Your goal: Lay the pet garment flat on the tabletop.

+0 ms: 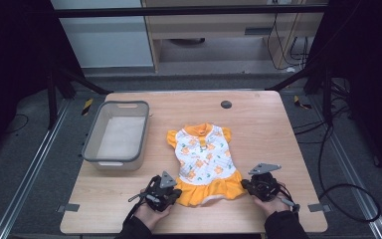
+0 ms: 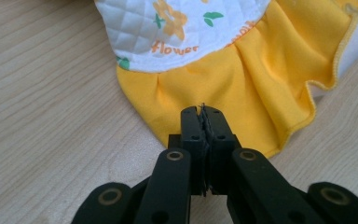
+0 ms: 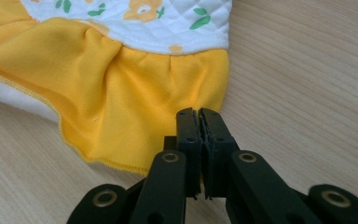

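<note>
High view: quilted dress (image 1: 204, 159), ruffled orange skirt.

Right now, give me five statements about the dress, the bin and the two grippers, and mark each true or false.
1. The dress lies flat on the table, collar away from the person. True.
2. The grey bin holds a folded dress. False: it holds no garment; the one dress lies on the table beside it.
3. The left gripper has its jaws pressed together at the orange skirt. True.
4. The right gripper is wide open above the collar. False: its jaws are together, at the skirt's corner near the hem.
5. The skirt part of the dress is blue. False: it is orange, under a white quilted top with a flower print.
</note>
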